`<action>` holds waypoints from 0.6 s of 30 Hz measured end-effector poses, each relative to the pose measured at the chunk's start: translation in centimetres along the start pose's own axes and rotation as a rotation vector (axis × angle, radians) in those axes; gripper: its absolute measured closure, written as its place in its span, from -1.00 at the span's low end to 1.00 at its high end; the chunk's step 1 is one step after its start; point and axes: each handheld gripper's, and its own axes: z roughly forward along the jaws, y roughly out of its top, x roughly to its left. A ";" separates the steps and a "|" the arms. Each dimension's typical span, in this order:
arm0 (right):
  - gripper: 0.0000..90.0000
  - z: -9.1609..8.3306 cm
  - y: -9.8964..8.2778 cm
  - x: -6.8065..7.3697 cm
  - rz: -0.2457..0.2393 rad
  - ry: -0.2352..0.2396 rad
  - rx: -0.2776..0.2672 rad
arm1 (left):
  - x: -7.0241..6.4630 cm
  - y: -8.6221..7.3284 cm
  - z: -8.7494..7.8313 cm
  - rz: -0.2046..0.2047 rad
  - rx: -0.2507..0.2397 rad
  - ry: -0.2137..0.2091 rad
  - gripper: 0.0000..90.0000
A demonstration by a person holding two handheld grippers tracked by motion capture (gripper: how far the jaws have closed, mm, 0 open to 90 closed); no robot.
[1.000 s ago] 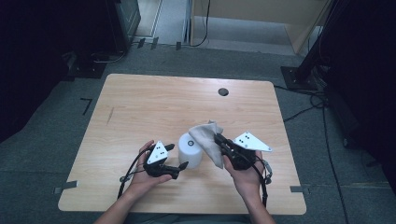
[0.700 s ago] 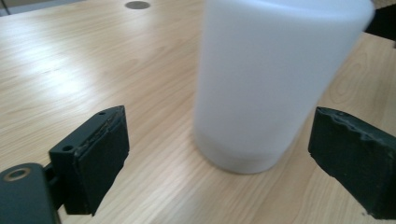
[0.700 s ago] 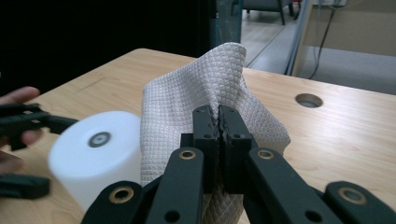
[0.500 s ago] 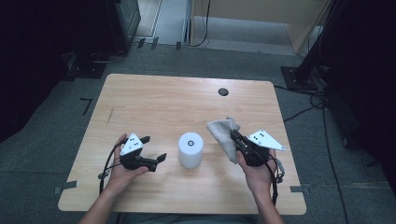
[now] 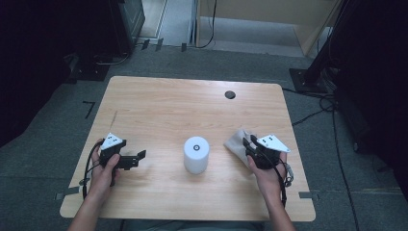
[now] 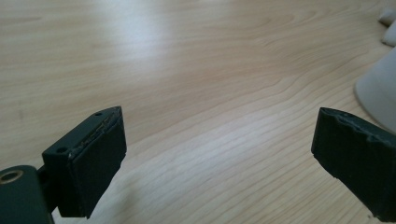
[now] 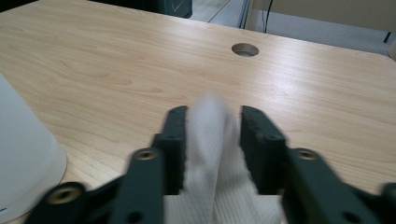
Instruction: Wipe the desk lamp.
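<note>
Tabletop (image 5: 192, 106) of pale wood takes up the middle of the high view, with a white cylinder (image 5: 196, 154) standing upright just below its centre. At the lower left of the frame a hand holds the left gripper (image 5: 139, 156), its jaws spread wide over bare wood with nothing between them, well apart from the cylinder. At the lower right the right gripper (image 5: 247, 146) lies against a crumpled beige cloth (image 5: 236, 141) that rests on the tabletop right of the cylinder and apart from it. A dark round hole (image 5: 230, 94) sits near the far edge. In the left gripper view the two black jaws stand far apart above the wood grain, and the cylinder's white side (image 6: 380, 91) shows at the right edge. In the right gripper view a fold of the white ribbed cloth (image 7: 210, 140) stands between the jaws, which have just been opening; the picture is blurred there, and whether the pads still press on it I cannot tell. The cylinder (image 7: 23, 158) fills the lower left corner, and the hole (image 7: 245, 49) lies toward the top.
</note>
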 end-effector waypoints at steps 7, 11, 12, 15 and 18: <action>-0.67 -0.1 0.1 -0.6 0.046 0.003 0.048 | 0.7 -1.1 -1.2 0.000 0.024 0.019 -0.98; -1.00 -0.5 -0.2 -1.3 0.075 0.042 0.083 | 1.2 -1.9 -2.2 -0.018 0.025 0.044 -0.98; -1.00 -0.7 -0.3 -1.5 0.075 0.056 0.083 | 1.3 -2.2 -2.5 -0.021 0.025 0.046 -0.98; -1.00 -1.4 -0.9 -2.1 0.050 0.050 0.090 | 1.5 -2.8 -3.0 -0.012 0.039 0.053 -0.98; -1.00 -2.3 -2.0 -3.0 0.042 0.049 0.109 | 1.9 -3.5 -3.3 -0.018 0.056 0.064 -0.98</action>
